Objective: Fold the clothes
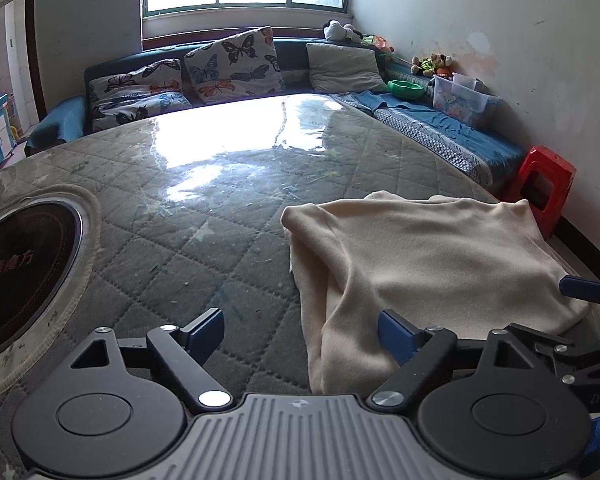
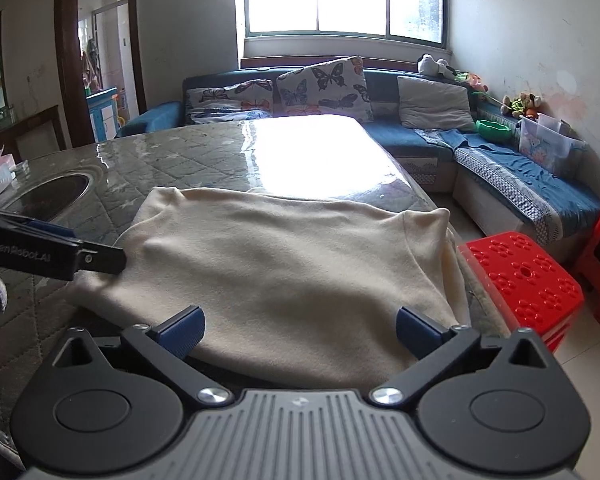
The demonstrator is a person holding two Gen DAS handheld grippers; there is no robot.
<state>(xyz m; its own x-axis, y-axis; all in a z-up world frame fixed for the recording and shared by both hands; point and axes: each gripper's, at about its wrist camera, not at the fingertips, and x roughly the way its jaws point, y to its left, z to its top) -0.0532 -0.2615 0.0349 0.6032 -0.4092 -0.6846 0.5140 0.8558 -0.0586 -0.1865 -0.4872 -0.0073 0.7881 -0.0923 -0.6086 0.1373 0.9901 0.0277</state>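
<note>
The garment point(image 2: 276, 264) lies on the table's point(image 2: 172, 160) near right part; the sofa point(image 2: 420, 148) stands behind, stools point(image 2: 524, 280) right.

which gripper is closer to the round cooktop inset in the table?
Left. The left gripper sits between the cooktop and the cream garment; the right gripper is over the garment's far half.
</note>
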